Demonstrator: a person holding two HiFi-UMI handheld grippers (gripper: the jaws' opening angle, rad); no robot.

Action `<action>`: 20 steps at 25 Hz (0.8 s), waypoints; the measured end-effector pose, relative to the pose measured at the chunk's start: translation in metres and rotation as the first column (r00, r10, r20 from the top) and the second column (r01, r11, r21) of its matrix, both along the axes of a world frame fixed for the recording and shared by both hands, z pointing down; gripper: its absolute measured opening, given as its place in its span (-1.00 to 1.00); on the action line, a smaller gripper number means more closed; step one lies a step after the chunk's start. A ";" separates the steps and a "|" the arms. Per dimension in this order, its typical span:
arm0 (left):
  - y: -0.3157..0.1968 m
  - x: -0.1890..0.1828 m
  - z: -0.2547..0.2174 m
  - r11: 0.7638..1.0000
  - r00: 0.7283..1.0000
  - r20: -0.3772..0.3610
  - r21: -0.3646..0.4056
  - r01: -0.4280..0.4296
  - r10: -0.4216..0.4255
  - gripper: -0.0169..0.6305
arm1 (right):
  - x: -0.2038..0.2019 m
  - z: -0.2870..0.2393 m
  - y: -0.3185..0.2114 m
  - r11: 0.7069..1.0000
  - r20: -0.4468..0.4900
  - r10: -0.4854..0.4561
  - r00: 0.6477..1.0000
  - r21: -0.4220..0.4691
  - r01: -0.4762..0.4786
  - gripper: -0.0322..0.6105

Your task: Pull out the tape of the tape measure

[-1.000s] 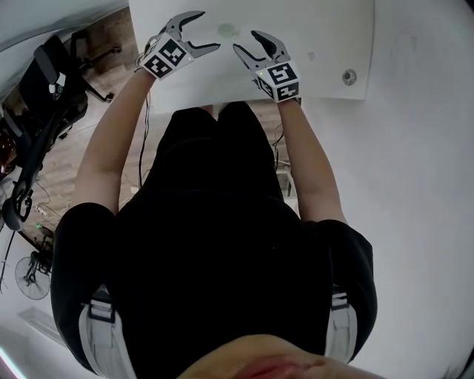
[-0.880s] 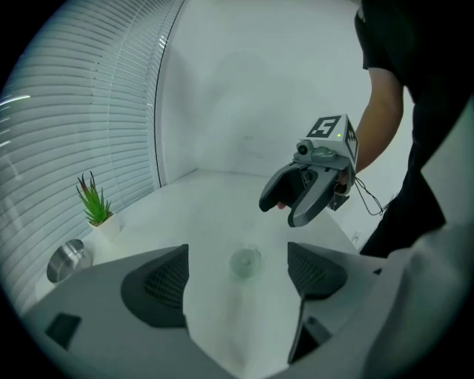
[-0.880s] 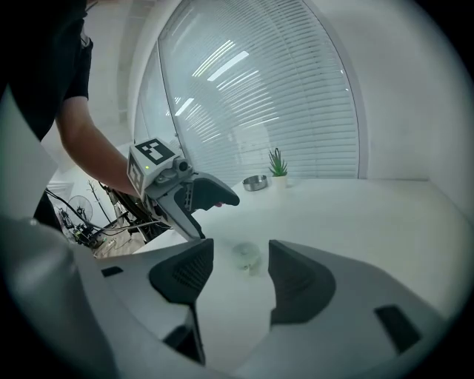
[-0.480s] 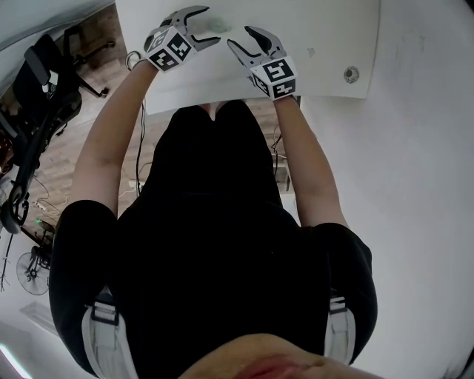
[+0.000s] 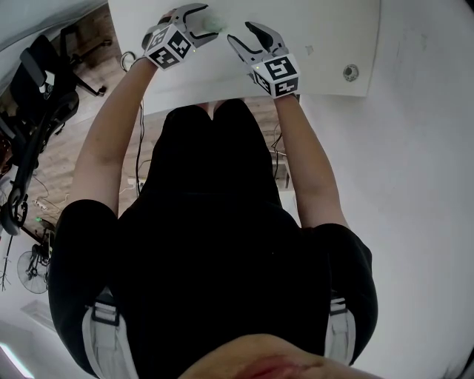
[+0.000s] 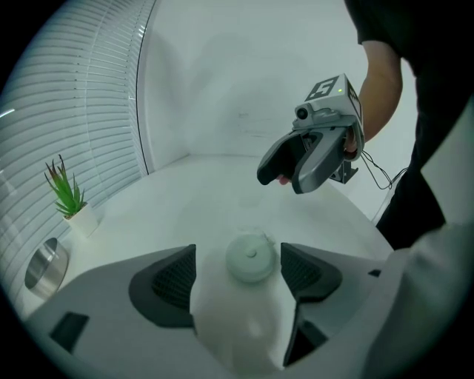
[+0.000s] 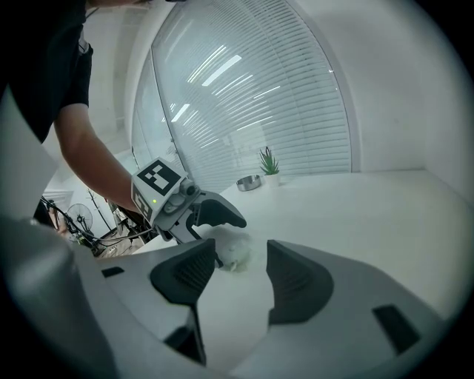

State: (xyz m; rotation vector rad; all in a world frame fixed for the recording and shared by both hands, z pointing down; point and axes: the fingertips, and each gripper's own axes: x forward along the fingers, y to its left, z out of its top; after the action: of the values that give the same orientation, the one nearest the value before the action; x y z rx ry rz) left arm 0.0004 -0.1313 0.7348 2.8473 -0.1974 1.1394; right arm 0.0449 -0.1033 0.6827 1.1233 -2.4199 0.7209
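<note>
While the person holds both grippers over the near part of the white surface [image 5: 326, 37], the tape measure [image 6: 252, 257], a small round pale-green case, lies flat on it between the 2 jaws of the left gripper [image 5: 207, 20]. Those jaws have just been closing, yet they stand wide, with a clear gap on each side of the case and neither pad touching it. The right gripper [image 5: 238, 34] is just beside the left, angled toward it, with its 2 jaws about half apart and nothing held between them. From the right gripper view the case shows ahead of those jaws, close under the left gripper's dark jaw tips. No tape can be made out drawn from the case. Farther back on the surface, near the slatted blinds, a small potted plant [image 6: 70, 196] stands beside a round metal dish [image 6: 43, 263]. Off the surface's left edge in the head view, a black office chair [image 5: 37, 89] stands on the wooden floor.
</note>
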 end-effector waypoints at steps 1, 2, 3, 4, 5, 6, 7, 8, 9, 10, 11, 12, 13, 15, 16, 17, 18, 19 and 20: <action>0.001 0.000 0.002 1.000 1.000 0.005 -0.002 -0.006 0.006 0.20 | 0.000 0.000 -0.001 1.000 0.001 0.000 1.000 0.000 0.000 -0.21; 0.001 -0.001 0.004 1.000 1.000 0.011 -0.003 -0.014 0.014 0.19 | 0.000 0.001 -0.001 1.000 0.002 -0.001 1.000 -0.001 0.001 -0.21; 0.002 -0.001 0.005 1.000 1.000 0.016 -0.003 -0.023 0.023 0.19 | 0.001 0.001 -0.001 1.000 0.003 -0.001 1.000 -0.001 0.001 -0.22; 0.003 -0.001 0.006 1.000 0.999 0.019 -0.001 -0.028 0.028 0.17 | 0.001 0.001 -0.001 1.000 0.004 -0.001 1.000 -0.001 0.001 -0.22; 0.004 0.000 0.006 1.000 0.999 0.020 -0.001 -0.031 0.031 0.15 | 0.001 0.001 0.000 1.000 0.005 -0.001 1.000 -0.002 0.001 -0.22; 0.005 0.000 0.006 1.000 0.999 0.019 -0.001 -0.031 0.031 0.14 | 0.002 0.001 0.001 1.000 0.007 -0.001 1.000 -0.002 0.001 -0.22; 0.005 0.001 0.006 0.999 0.999 0.017 -0.002 -0.032 0.032 0.12 | 0.002 0.002 0.002 1.000 0.010 -0.001 1.000 -0.003 0.001 -0.22; 0.006 0.001 0.006 0.999 0.999 0.016 -0.003 -0.033 0.033 0.09 | 0.003 0.001 0.002 1.000 0.012 0.000 1.000 -0.004 0.000 -0.22; 0.008 0.001 0.006 0.999 0.999 0.015 -0.005 -0.037 0.037 0.05 | 0.003 0.001 0.003 1.000 0.015 0.002 1.000 -0.005 -0.002 -0.22; 0.009 0.001 0.005 0.999 0.999 0.014 -0.005 -0.041 0.041 0.00 | 0.004 0.001 0.003 1.000 0.018 0.004 1.000 -0.006 -0.004 -0.22; 0.010 0.001 0.005 0.999 0.999 0.015 -0.006 -0.047 0.047 -0.03 | 0.004 0.001 0.003 1.000 0.020 0.005 1.000 -0.007 -0.005 -0.22; 0.011 0.001 0.005 0.999 0.998 0.017 -0.007 -0.052 0.052 -0.06 | 0.005 0.000 0.004 1.000 0.021 0.006 1.000 -0.006 -0.005 -0.22; 0.012 0.001 0.006 0.998 0.998 0.019 -0.010 -0.058 0.058 -0.08 | 0.005 0.000 0.004 1.000 0.022 0.006 1.000 -0.006 -0.005 -0.22; 0.013 0.001 0.006 0.998 0.997 0.024 -0.015 -0.068 0.069 -0.13 | 0.007 -0.001 0.004 1.000 0.025 0.006 1.000 -0.006 -0.006 -0.23; 0.014 0.002 0.006 0.997 0.997 0.025 -0.017 -0.073 0.073 -0.16 | 0.008 -0.001 0.004 1.000 0.026 0.007 1.000 -0.007 -0.007 -0.23; 0.014 0.002 0.006 0.997 0.997 0.025 -0.018 -0.076 0.076 -0.18 | 0.008 -0.001 0.004 1.000 0.027 0.008 1.000 -0.008 -0.008 -0.23; 0.015 0.002 0.006 0.997 0.997 0.025 -0.018 -0.078 0.078 -0.21 | 0.008 -0.001 0.004 1.000 0.029 0.009 1.000 -0.009 -0.008 -0.23; 0.015 0.001 0.005 0.997 0.997 0.026 -0.018 -0.079 0.079 -0.25 | 0.008 -0.001 0.004 1.000 0.031 0.008 0.999 -0.010 -0.008 -0.23; 0.016 0.001 0.005 0.997 0.997 0.027 -0.018 -0.078 0.079 -0.25 | 0.008 -0.001 0.005 1.000 0.033 0.008 0.999 -0.011 -0.008 -0.23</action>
State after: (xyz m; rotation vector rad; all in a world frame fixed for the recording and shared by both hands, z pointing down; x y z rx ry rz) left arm 0.0013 -0.1154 0.7401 2.8487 -0.0776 1.1892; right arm 0.0527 -0.0987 0.6819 1.1262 -2.4367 0.7599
